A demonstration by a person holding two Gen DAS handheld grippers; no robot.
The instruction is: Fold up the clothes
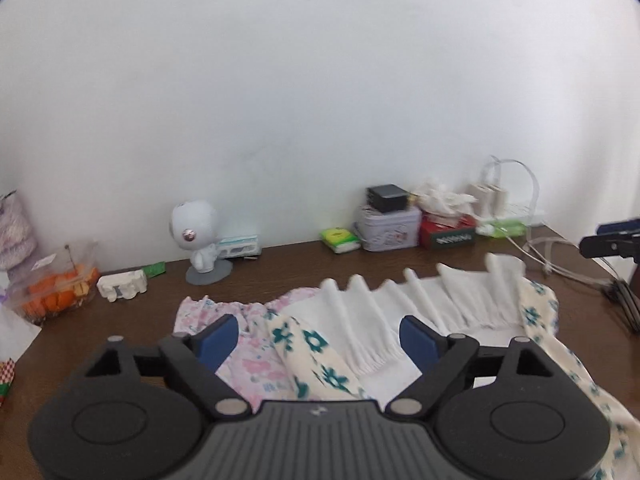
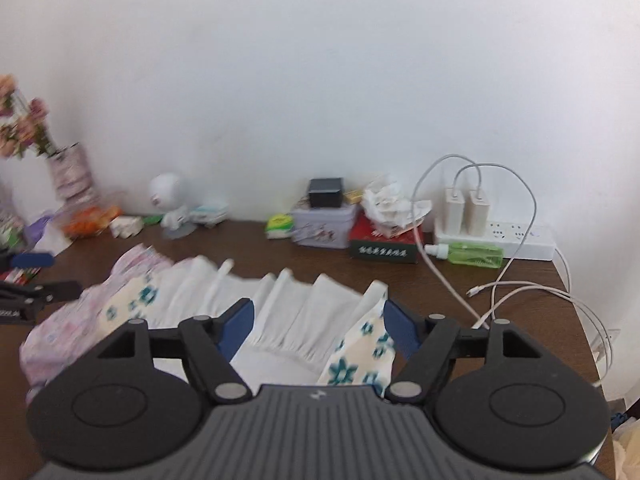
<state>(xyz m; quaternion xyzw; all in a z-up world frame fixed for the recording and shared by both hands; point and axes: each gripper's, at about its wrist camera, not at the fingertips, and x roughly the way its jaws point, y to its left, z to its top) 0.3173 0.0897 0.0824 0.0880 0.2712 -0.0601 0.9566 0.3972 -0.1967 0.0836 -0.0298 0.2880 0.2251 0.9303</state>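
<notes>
A white pleated garment (image 1: 404,308) (image 2: 288,308) lies spread on the brown table over a cream cloth with teal flowers (image 1: 316,356) (image 2: 360,356) and a pink floral cloth (image 1: 224,316) (image 2: 80,320). My left gripper (image 1: 320,336) hovers above the pile's near left part, jaws wide apart, nothing between the blue pads (image 1: 218,340). My right gripper (image 2: 318,328) hovers above the pile's right part, also open and empty. Each gripper shows at the edge of the other's view: the right gripper (image 1: 612,240), the left gripper (image 2: 28,284).
Along the wall stand a white robot figurine (image 1: 198,236), a tin box (image 2: 322,224), a red tissue box (image 2: 384,246), a green bottle (image 2: 472,254), a power strip with chargers (image 2: 496,236) and loose cables (image 2: 520,292). A tub of oranges (image 1: 56,292) sits far left.
</notes>
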